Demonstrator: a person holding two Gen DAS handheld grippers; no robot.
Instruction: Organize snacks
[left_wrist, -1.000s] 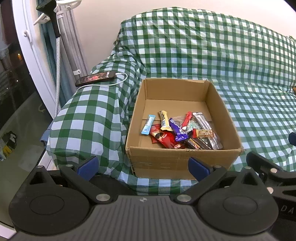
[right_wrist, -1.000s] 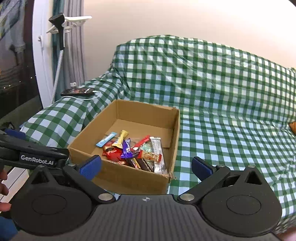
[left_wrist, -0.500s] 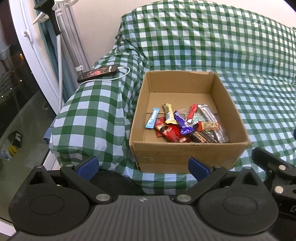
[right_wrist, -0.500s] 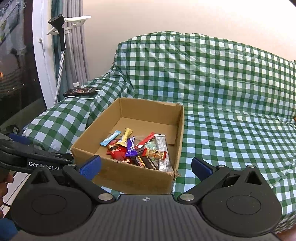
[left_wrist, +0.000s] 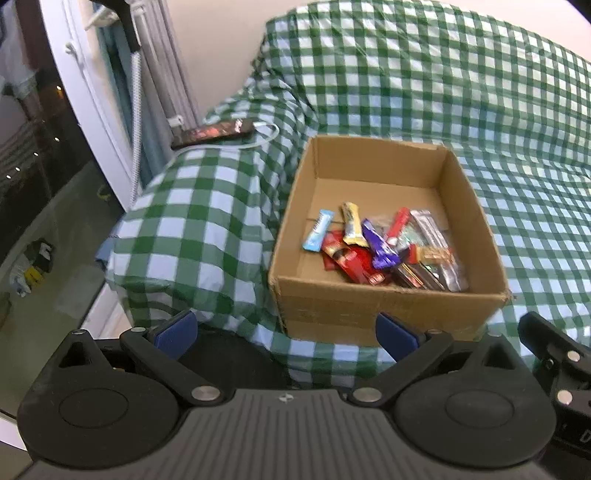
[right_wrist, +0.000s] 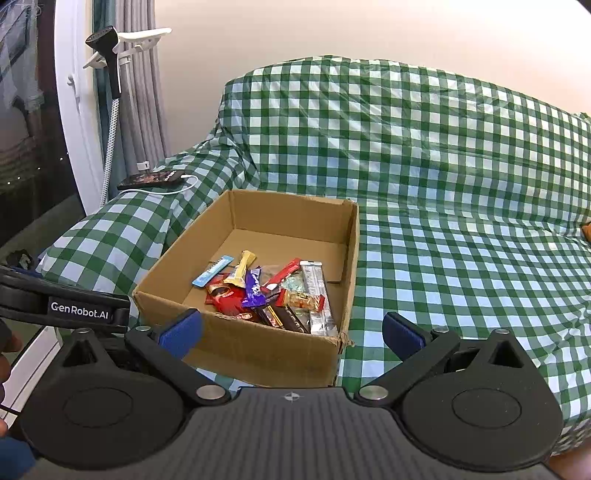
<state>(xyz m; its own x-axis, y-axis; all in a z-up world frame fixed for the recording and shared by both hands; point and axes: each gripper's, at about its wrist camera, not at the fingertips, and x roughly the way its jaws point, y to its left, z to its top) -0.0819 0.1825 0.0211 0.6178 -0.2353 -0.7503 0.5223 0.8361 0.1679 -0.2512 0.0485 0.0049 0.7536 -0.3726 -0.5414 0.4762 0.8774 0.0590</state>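
Both claws, left claw (left_wrist: 286, 332) and right claw (right_wrist: 291, 332), gape empty, short of the cardboard box (right_wrist: 258, 354) on the checked sofa (right_wrist: 461, 258). The snacks (right_wrist: 269, 291) lie heaped at frame centre, long axes pointing mostly away; neither claw looks clearly nearer.

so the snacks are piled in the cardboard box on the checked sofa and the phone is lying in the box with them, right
Not quite. The snacks are piled in the cardboard box on the checked sofa, but the phone lies outside it, on the covered armrest, with a white cable plugged in. The right wrist view shows this.
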